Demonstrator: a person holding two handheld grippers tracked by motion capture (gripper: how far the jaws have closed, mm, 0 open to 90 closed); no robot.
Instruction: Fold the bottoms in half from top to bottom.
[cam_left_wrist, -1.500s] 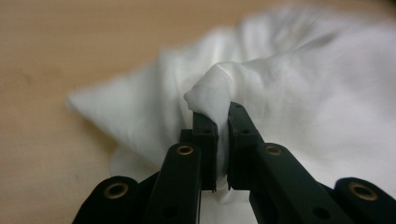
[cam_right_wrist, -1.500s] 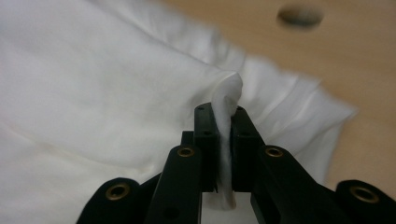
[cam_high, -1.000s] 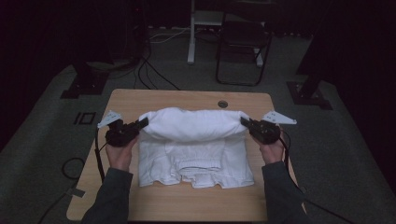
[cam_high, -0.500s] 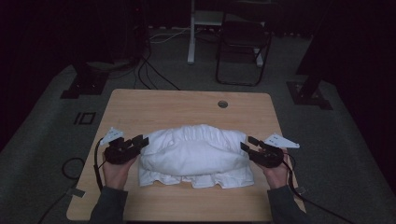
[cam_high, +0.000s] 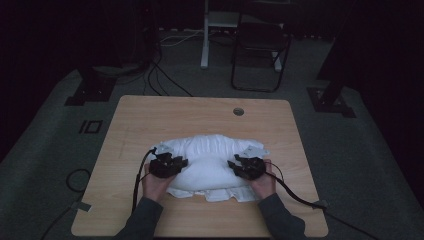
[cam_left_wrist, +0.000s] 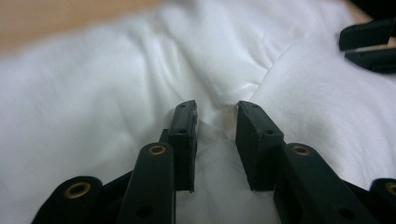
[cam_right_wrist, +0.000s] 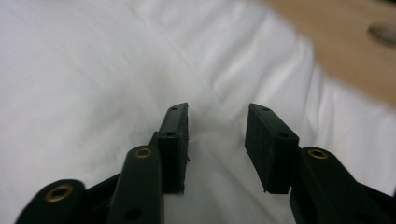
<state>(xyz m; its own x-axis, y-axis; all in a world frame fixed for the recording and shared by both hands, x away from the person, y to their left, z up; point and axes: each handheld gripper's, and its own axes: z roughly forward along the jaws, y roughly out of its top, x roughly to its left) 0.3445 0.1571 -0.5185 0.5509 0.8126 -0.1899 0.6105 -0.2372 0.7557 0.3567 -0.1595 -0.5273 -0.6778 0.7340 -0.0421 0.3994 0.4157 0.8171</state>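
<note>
- Two grippers seen from the high view, both low on a white cloth (cam_high: 212, 167) bunched near the front edge of the wooden bench (cam_high: 150, 120).
- Left gripper (cam_high: 172, 164) on the cloth's left part, right gripper (cam_high: 239, 166) on its right part, a hand behind each, cables trailing off toward the front.
- Farther back on the bench, a small round hole (cam_high: 238, 111); beyond the bench, a dark chair (cam_high: 260, 52).
- From the left gripper view: left gripper (cam_left_wrist: 216, 114) partly open, a narrow gap between its jaws, a pinched ridge of cloth (cam_left_wrist: 116, 93) rising into that gap; cannot tell whether gripped firmly. Other gripper's jaw tips at upper right.
- From the right gripper view: right gripper (cam_right_wrist: 217, 116) open wider, jaws resting on smooth cloth (cam_right_wrist: 93, 70) with a faint crease between them, nothing clamped.
</note>
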